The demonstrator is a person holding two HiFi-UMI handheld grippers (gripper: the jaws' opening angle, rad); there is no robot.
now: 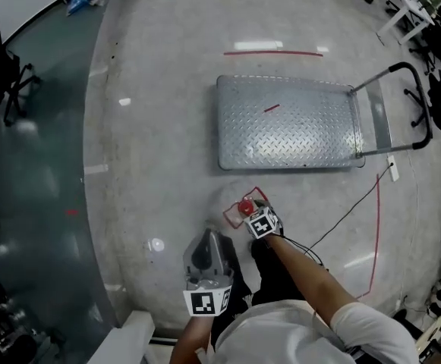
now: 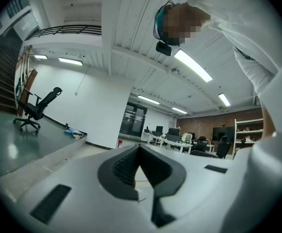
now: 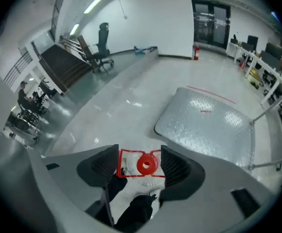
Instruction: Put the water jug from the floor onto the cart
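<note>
1. The clear plastic water jug with a red cap and red carry handle (image 1: pixel 240 203) stands upright on the pale polished concrete floor (image 1: pixel 159 165), just in front of the person's feet; it is not yet lifted
2. The right gripper (image 3: pixel 140 154) tilts steeply down over the jug's top, probably to take it by the neck, the narrow part that fits between the pads. Its jaws stand wide apart with the cap and handle between them, and as far as I can tell they are not pressing on anything
3. The left gripper (image 2: pixel 141 152) hangs level at about seven o'clock from the jug, its jaws closed tip to tip on nothing; it seems to be kept aside while the other works
4. The grey diamond-plate steel platform cart (image 1: pixel 288 123) lies at twelve o'clock from the jug, nearby and apart from it, its push handle at the three o'clock end. The deck is bare, so the jug can go down anywhere on it
</note>
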